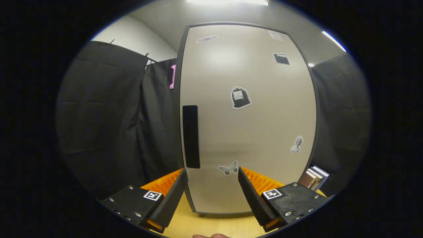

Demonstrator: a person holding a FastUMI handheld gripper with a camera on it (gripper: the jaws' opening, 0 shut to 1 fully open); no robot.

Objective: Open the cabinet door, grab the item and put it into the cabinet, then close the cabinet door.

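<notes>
We face shut beige cabinet door [248, 115]; claw [211, 185] spread, empty, squared toward black recessed handle [191, 136] for pull from yellow wooden tabletop [205, 226].

The shut cabinet door [248, 115] hides the inside from us; its stickers [240, 98] are too small to read, and the books [315, 178] far right are half-hidden behind the cabinet.

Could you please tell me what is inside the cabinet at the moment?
That cannot be seen: the cabinet door is shut and covers the inside. Only its front shows, with a dark handle strip and stickers. The open gripper is just before it, holding nothing.
</notes>
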